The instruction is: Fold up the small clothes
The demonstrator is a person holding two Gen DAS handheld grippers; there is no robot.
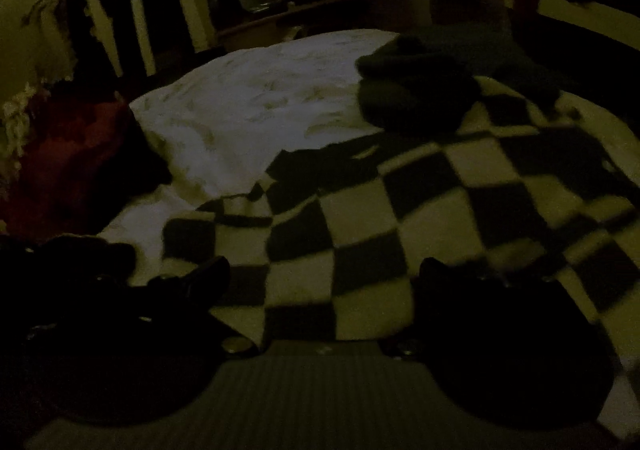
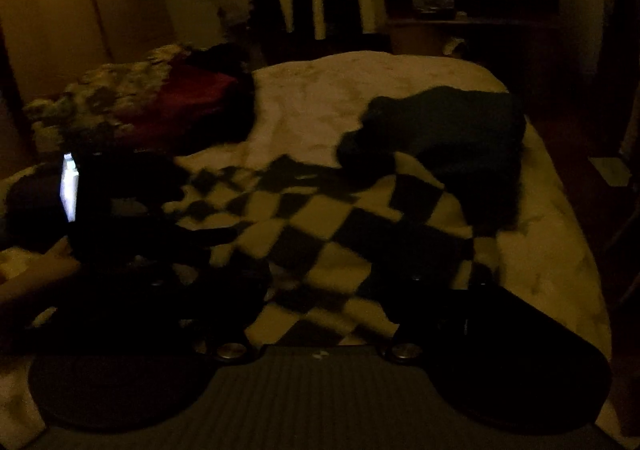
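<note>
Left wrist view: very dim room. A checkered black-and-cream cloth (image 1: 420, 186) lies spread across a pale bedsheet (image 1: 248, 106), its near edge running in between the fingers of the left gripper (image 1: 324, 282). Those jaws stand wide apart; whether either pad touches fabric cannot be told in this dark, but nothing looks pinched. A dark folded garment (image 1: 416, 90) sits at the cloth's far corner, overlapping it.

Right wrist view: same cloth (image 2: 340, 234), rumpled and skewed. The right gripper (image 2: 372, 286) also stands wide open with the cloth's near edge between its fingers, unpinched. The left gripper's body shows at the left edge, a small lit screen (image 2: 69, 186) on it.

Judgement: a fold has likely just been laid, or a fresh grasp is due. To do it well, flatten the rumpled left corner first, then pinch both near corners evenly so the edges align.

Pose: both grippers angle downward toward the bed, side by side, near the cloth's near edge.
</note>
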